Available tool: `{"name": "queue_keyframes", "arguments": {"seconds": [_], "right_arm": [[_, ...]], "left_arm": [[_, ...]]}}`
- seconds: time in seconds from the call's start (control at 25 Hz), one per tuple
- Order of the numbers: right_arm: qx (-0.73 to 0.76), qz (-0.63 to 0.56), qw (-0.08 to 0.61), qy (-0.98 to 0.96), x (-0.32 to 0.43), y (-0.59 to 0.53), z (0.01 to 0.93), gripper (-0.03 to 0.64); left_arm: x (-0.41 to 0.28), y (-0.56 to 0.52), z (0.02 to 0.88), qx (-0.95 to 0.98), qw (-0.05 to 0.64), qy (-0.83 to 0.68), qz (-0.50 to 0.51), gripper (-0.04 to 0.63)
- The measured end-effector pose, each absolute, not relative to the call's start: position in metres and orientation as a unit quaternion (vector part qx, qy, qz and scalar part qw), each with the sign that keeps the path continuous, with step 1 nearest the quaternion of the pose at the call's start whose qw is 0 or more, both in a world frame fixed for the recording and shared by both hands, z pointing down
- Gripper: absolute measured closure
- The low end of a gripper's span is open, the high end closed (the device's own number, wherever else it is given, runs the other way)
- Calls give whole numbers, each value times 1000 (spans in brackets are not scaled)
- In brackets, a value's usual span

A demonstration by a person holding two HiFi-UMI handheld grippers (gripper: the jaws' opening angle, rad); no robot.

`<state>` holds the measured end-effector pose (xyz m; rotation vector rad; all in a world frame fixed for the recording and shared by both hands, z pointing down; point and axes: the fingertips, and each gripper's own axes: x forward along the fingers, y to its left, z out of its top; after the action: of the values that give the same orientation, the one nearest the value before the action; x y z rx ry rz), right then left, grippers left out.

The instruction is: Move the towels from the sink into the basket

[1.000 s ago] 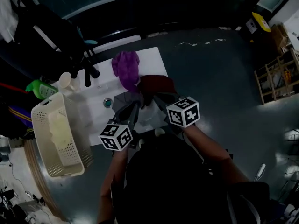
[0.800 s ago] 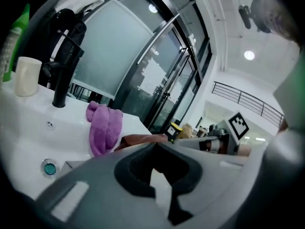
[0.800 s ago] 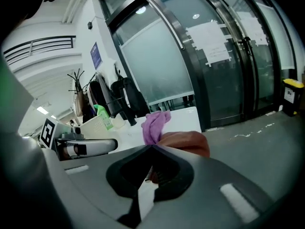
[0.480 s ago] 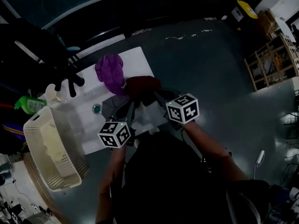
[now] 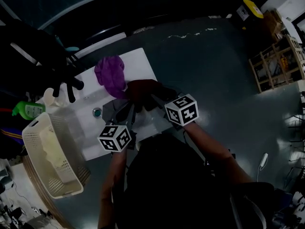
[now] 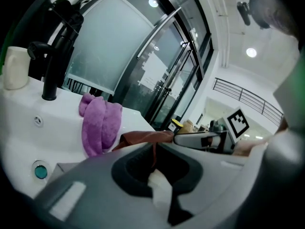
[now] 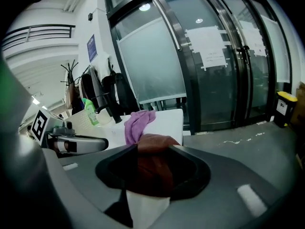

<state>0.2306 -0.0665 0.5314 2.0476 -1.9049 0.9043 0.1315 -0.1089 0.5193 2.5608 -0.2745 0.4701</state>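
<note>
On the white sink (image 5: pixel 143 61) a purple towel (image 5: pixel 110 75) hangs over the rim, with a dark red towel (image 5: pixel 143 90) next to it and a grey towel (image 5: pixel 110 109) in the bowl. My right gripper (image 5: pixel 153 99) has just been opening its jaws. In the right gripper view the dark red towel (image 7: pixel 155 168) fills the gap of this gripper (image 7: pixel 152 163), with no pad seen pressing on it. My left gripper (image 5: pixel 129 110) stands beside it over the bowl. In its own view this gripper (image 6: pixel 155 149) shows a gap, and the dark red towel (image 6: pixel 143 137) lies just beyond its tips. The purple towel (image 6: pixel 97 125) hangs farther off.
A cream basket (image 5: pixel 33 137) holding a pale towel stands at the sink's left end. A black faucet (image 5: pixel 66 86), a green bottle (image 5: pixel 27 109) and a white bottle (image 6: pixel 15 68) line the sink's back. The drain (image 5: pixel 97 112) is bare. Wooden racks (image 5: pixel 276 66) stand far right.
Both grippers have moved forward and a little down towards the dark red towel. The towels and the basket have not moved on the sink.
</note>
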Motion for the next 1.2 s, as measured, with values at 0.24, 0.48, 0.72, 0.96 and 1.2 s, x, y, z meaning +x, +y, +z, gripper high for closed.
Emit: {"name": "queue_keyframes", "arguments": {"seconds": [0.24, 0.48, 0.72, 0.96, 1.2], "right_arm": [[696, 292, 126, -644, 234, -84, 541, 319], [679, 303, 166, -647, 227, -91, 558, 318], [678, 294, 185, -648, 228, -91, 564, 375], [679, 289, 189, -647, 231, -90, 566, 454], [680, 288, 188, -647, 230, -85, 566, 546]], "left_arm": [[126, -124, 527, 940, 265, -123, 175, 584], [126, -130, 533, 937, 273, -131, 177, 583], [128, -129, 535, 935, 275, -134, 177, 583], [125, -129, 535, 935, 275, -138, 177, 584], [120, -128, 533, 935, 274, -143, 173, 584]]}}
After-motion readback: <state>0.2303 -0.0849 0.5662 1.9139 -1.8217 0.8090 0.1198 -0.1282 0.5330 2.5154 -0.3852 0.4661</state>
